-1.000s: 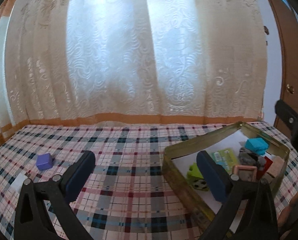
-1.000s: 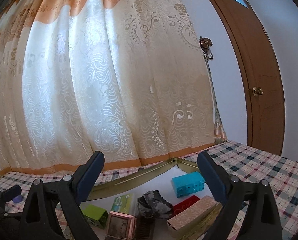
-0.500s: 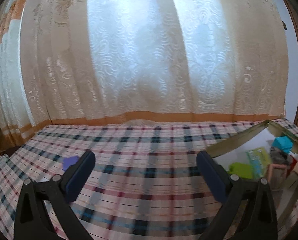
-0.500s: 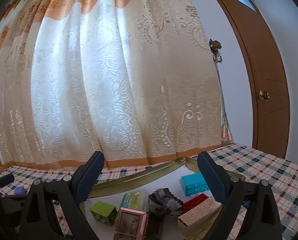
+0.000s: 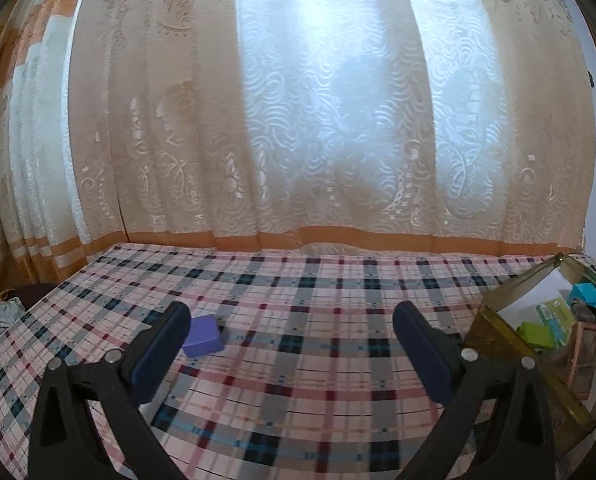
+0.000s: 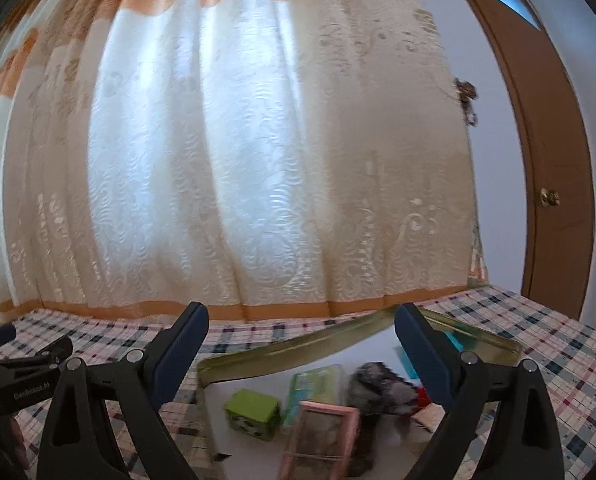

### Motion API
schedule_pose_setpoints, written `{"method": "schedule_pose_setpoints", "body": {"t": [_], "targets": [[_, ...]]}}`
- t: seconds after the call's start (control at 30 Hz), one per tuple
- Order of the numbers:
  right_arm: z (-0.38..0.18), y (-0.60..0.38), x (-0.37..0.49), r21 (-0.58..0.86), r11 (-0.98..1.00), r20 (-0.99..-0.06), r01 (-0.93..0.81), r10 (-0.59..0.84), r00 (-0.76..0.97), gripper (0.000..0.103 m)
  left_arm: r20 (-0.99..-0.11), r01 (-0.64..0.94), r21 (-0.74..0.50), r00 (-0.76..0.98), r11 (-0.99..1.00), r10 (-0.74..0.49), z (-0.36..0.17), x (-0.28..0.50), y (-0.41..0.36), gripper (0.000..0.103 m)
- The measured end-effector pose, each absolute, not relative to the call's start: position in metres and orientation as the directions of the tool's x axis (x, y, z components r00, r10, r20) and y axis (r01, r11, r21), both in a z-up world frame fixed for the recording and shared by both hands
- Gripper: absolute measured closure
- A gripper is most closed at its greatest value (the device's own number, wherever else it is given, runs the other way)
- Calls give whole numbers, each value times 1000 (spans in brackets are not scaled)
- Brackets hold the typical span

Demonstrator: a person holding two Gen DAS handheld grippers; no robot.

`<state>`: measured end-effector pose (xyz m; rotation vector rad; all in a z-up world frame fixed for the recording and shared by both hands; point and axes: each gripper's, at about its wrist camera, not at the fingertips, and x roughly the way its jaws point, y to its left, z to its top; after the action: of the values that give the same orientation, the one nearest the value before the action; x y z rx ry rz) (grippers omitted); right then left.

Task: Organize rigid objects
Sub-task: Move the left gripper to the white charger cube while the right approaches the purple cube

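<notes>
- The purple block [image 5: 202, 335] lies alone on the plaid table [image 5: 317, 300], just beside the left gripper's [image 5: 286, 344] near finger.
- Left jaws stand spread, empty.
- The gold tray [image 6: 282, 354] holds the other pieces; right gripper [image 6: 298, 344] hangs over it, jaws wide, empty.
- Risk: that finger may nudge the block away, since it sits off-centre.

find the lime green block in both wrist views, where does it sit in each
Left wrist: the lime green block lies at the far right, inside the gold tray, just past its near wall.
Right wrist: the lime green block lies low and centre-left, on the tray's white floor.
Shared landmark: the pink-framed picture lies right beside the block in both views.
</notes>
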<state>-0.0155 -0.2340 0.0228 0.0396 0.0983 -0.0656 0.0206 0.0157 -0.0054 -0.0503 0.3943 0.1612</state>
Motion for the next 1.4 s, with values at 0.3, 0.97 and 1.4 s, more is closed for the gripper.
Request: {"method": "schedule_pose_setpoints", "body": {"t": [0.3, 0.97, 1.4], "targets": [[22, -167, -8, 20, 1000, -106, -20, 22, 994, 7, -382, -218, -19, 904, 976, 194, -7, 14, 54, 1], [14, -79, 18, 33, 993, -181, -113, 118, 976, 7, -584, -218, -122, 805, 968, 107, -33, 28, 137, 1], [8, -65, 27, 16, 980, -258, -196, 193, 947, 7, -714, -170, -94, 699, 981, 53, -55, 35, 150, 4]]}}
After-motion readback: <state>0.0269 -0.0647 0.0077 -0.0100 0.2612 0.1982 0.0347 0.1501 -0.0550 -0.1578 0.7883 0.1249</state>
